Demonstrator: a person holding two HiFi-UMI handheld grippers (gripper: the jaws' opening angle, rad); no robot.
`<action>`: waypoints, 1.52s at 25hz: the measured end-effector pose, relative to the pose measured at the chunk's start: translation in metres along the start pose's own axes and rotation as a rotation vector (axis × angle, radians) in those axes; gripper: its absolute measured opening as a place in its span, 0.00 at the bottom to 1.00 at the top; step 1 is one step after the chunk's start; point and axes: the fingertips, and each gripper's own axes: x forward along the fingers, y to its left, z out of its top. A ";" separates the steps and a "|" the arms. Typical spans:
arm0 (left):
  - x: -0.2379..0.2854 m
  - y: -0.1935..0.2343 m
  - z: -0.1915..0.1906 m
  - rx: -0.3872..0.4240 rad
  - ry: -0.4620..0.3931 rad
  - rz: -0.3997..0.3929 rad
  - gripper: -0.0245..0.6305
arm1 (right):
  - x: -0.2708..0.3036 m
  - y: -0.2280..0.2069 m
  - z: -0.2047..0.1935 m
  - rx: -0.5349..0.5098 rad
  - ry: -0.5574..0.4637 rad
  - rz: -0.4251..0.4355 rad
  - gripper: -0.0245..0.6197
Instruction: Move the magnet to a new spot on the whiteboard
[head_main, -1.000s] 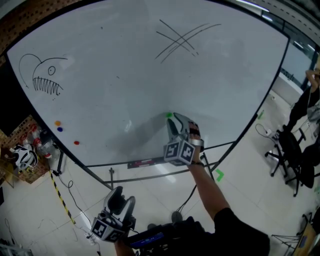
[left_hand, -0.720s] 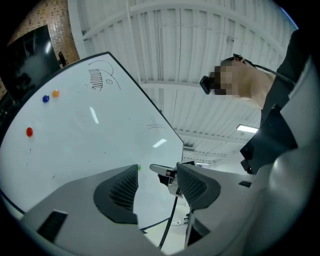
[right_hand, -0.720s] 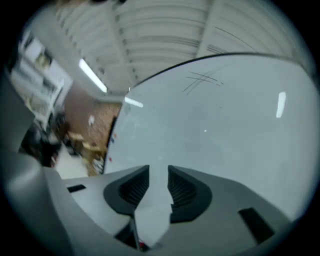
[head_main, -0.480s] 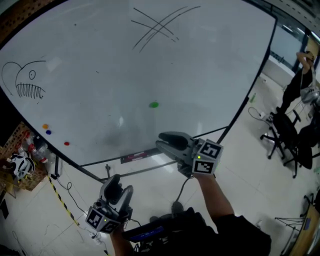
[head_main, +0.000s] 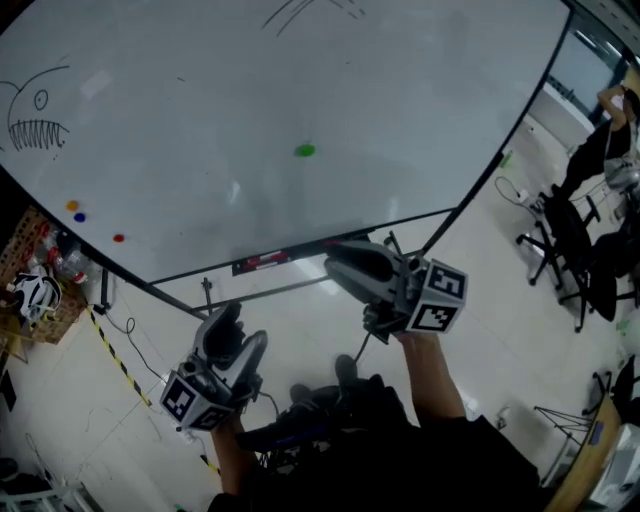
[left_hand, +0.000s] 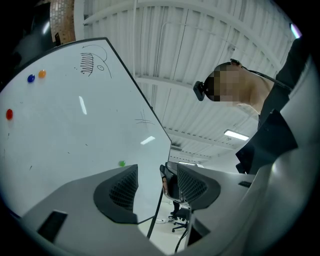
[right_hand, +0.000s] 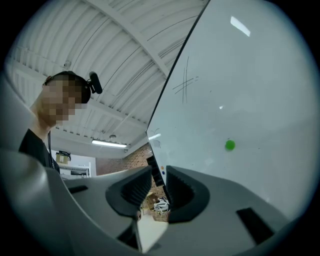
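Observation:
A small green magnet (head_main: 305, 150) sticks to the big whiteboard (head_main: 420, 110), alone in its lower middle; it also shows in the left gripper view (left_hand: 122, 163) and the right gripper view (right_hand: 229, 145). My right gripper (head_main: 338, 264) hangs below the board's bottom edge, well clear of the magnet and lying on its side. Its jaws have just been closing, with a narrow gap left and nothing between them (right_hand: 159, 184). My left gripper (head_main: 235, 328) is held low over the floor, open and empty (left_hand: 157, 181).
Orange (head_main: 72, 206), blue (head_main: 80, 216) and red (head_main: 119, 238) magnets sit at the board's lower left, under a fish drawing (head_main: 35, 118). The board's stand (head_main: 205, 295) is between the grippers. Office chairs (head_main: 580, 250) and a person (head_main: 600, 145) are at the right. Clutter (head_main: 35, 295) lies at the left.
My right gripper has come away from the green magnet, dropped below the board and rolled onto its side. The magnet stays on the board. The left gripper has shifted slightly.

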 end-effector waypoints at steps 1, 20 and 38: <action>0.001 0.000 0.001 0.000 -0.001 -0.006 0.40 | 0.000 0.001 -0.001 0.004 -0.001 -0.002 0.21; -0.022 -0.051 -0.026 -0.105 0.040 -0.156 0.40 | -0.035 0.080 -0.050 -0.016 0.004 -0.136 0.14; 0.033 -0.143 -0.063 -0.068 0.058 -0.111 0.40 | -0.130 0.095 -0.035 0.042 -0.029 -0.034 0.09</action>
